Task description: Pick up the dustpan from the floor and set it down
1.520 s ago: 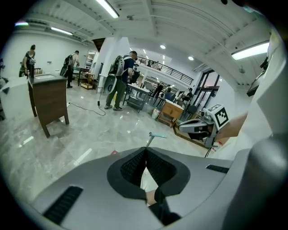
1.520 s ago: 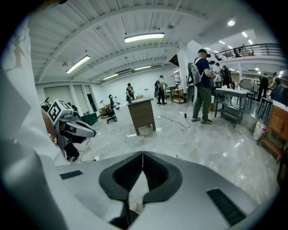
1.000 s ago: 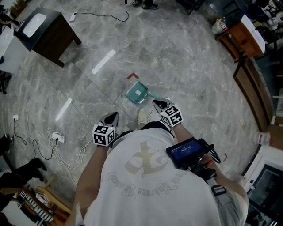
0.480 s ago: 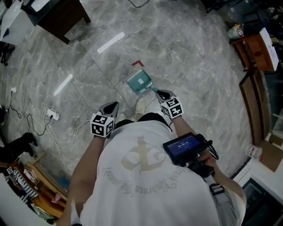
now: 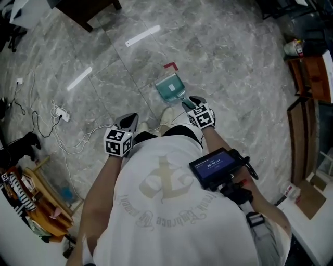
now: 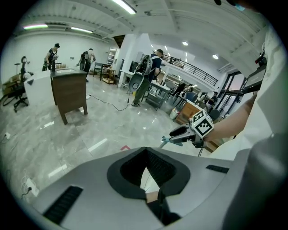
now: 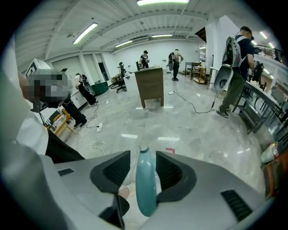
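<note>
The teal dustpan (image 5: 170, 87) rests on the grey marble floor in front of the person's feet, its handle (image 7: 145, 184) pointing back toward me. My right gripper (image 5: 190, 101) is low over that handle. In the right gripper view (image 7: 143, 167) the handle lies between the jaws with slim gaps on both sides, and the jaws are opening. My left gripper (image 5: 130, 120) hangs to the left, apart from the dustpan. Its jaws (image 6: 145, 167) meet with nothing between them. The left gripper view also shows the right gripper (image 6: 179, 134) over the handle's end.
A red tape mark (image 5: 170, 66) lies just beyond the dustpan. A white power strip with cables (image 5: 59, 111) lies at the left. A dark cabinet (image 5: 88, 8) stands at the far left, wooden furniture (image 5: 312, 70) at the right. People stand far off in the hall.
The right gripper has sunk and reached forward with the dustpan's handle, and the dustpan now sits farther from the feet. The left gripper has barely moved.
</note>
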